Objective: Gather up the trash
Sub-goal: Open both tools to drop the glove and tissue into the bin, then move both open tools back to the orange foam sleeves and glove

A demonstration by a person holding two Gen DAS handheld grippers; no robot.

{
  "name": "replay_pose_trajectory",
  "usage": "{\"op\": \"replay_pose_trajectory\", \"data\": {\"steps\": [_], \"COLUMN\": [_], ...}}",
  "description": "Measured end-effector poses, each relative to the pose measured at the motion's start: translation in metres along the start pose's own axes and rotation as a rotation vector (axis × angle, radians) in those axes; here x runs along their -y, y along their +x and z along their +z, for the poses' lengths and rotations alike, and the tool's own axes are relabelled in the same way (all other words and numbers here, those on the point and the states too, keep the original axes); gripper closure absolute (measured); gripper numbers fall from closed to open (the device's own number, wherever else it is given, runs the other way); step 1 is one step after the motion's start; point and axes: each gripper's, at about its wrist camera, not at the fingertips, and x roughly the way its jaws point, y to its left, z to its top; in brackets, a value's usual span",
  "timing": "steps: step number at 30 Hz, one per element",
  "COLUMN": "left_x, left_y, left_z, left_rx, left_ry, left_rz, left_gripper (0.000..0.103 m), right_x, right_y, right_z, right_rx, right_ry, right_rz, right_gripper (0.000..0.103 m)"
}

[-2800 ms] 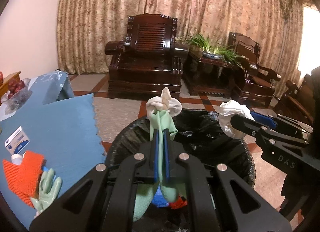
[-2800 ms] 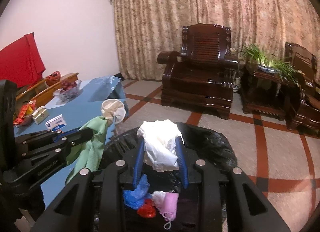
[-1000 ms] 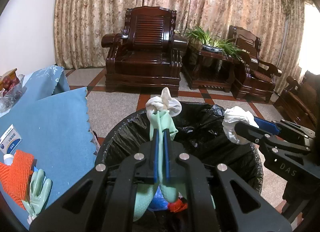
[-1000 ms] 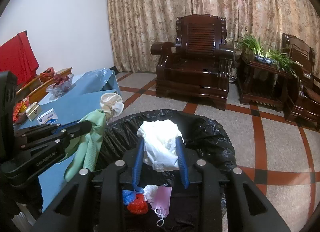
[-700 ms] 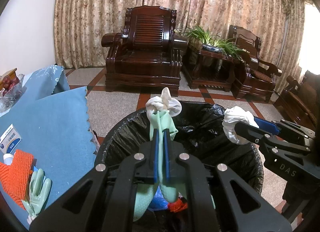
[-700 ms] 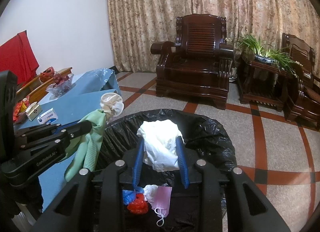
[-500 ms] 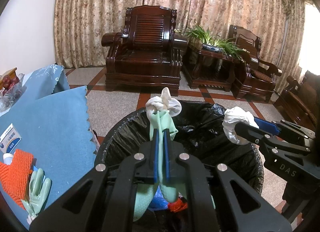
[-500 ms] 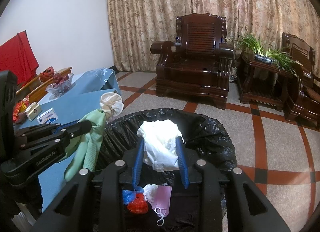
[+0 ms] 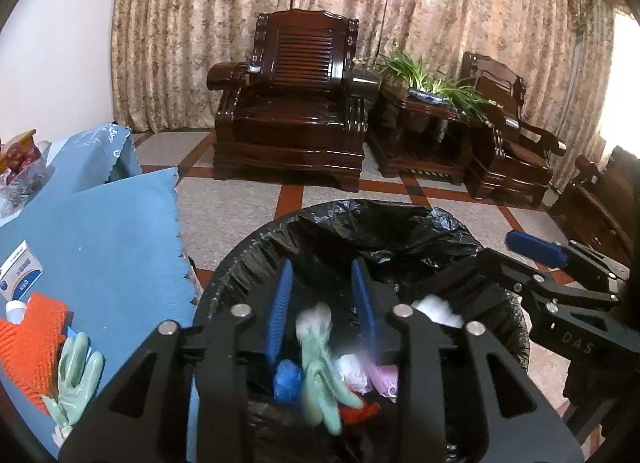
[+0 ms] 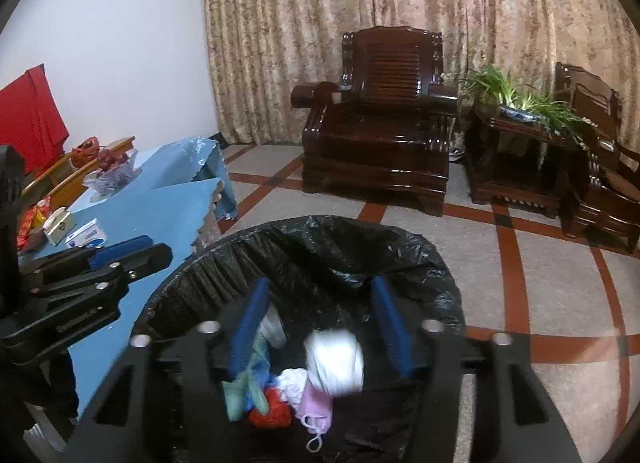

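A round bin lined with a black bag (image 9: 384, 223) (image 10: 400, 247) stands on the floor below both grippers. My left gripper (image 9: 322, 283) is open above it, and a green rubber glove (image 9: 320, 367) is blurred, falling inside the bin. My right gripper (image 10: 322, 303) is open too, and a white crumpled wad (image 10: 334, 361) is blurred, dropping into the bin. Blue, red, white and pink trash (image 10: 316, 403) lies at the bottom. A second green glove (image 9: 74, 375) and an orange cloth (image 9: 36, 339) lie on the blue table (image 9: 104, 239).
The table also holds a small white and blue box (image 9: 18, 273), a white bottle cap (image 9: 14, 307) and a fruit bowl (image 10: 112, 171). Dark wooden armchairs (image 9: 292, 103) and a plant stand (image 9: 428, 127) stand along the curtain on the tiled floor (image 10: 520, 283).
Both grippers have opened. The green glove left the left gripper and the white wad left the right gripper; both are dropping into the bin.
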Motion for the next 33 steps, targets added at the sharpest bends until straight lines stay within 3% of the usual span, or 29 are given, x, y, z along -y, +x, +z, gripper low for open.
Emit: {"op": "replay_pose_trajectory", "data": {"steps": [4, 10, 33], "left_x": [-0.006, -0.015, -0.087], "left_y": [-0.014, -0.036, -0.101], "left_z": [-0.006, -0.012, 0.000], "left_rx": [0.025, 0.039, 0.067], "left_ry": [-0.012, -0.027, -0.128], "left_rz": [0.032, 0.078, 0.239], "left_gripper": [0.035, 0.015, 0.011], "right_x": [0.001, -0.005, -0.059], "right_y": [-0.004, -0.005, -0.003], "right_z": [0.002, 0.007, 0.019], "right_rx": [0.018, 0.010, 0.015], "right_ry": [0.013, 0.017, -0.054], "right_rz": [-0.023, -0.010, 0.074], "right_gripper": [0.005, 0.006, 0.006]}}
